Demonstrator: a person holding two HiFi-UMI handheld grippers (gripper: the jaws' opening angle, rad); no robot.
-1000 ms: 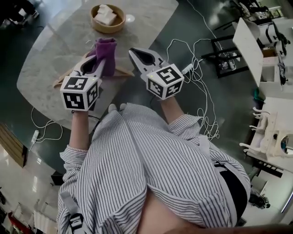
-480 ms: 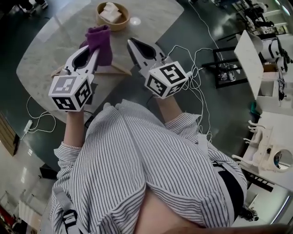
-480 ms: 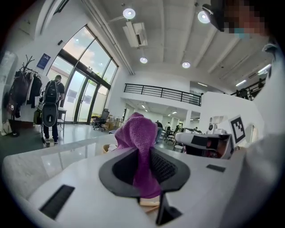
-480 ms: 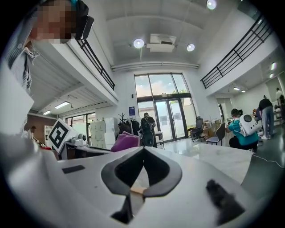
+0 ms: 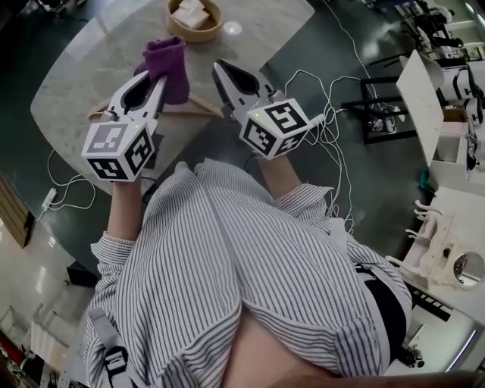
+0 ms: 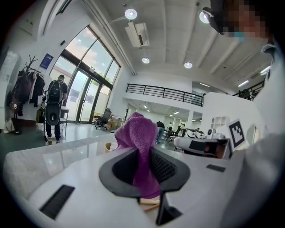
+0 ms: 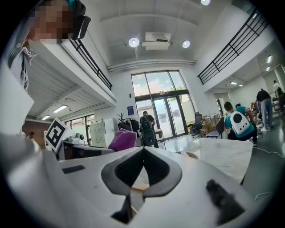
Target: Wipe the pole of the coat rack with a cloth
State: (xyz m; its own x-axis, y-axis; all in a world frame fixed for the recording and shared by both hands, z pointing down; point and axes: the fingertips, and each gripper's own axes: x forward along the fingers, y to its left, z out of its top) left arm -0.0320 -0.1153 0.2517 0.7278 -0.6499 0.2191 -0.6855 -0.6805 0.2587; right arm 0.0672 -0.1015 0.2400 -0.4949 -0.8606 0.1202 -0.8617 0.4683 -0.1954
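While aloft, cloth (image 5: 170, 61) in left gripper (image 5: 160, 80)

Left gripper (image 6: 143, 152) fills the near half of the shot. Its jaws are clamped on a purple cloth (image 6: 138, 133) that bunches up out of the tips and hangs down through the dark gap. A pale surface (image 6: 49, 156) runs off to the left, and a tan bowl (image 6: 108, 146) peeks out just left of the cloth, farther away. The right gripper (image 6: 200, 144) is over on the right with its marker cube showing. Far left there's a person (image 6: 54, 107) with a backpack by tall glass doors (image 6: 84, 95), with coats (image 6: 26, 89) hanging to their left. Round ceiling lights (image 6: 131, 14) up top.
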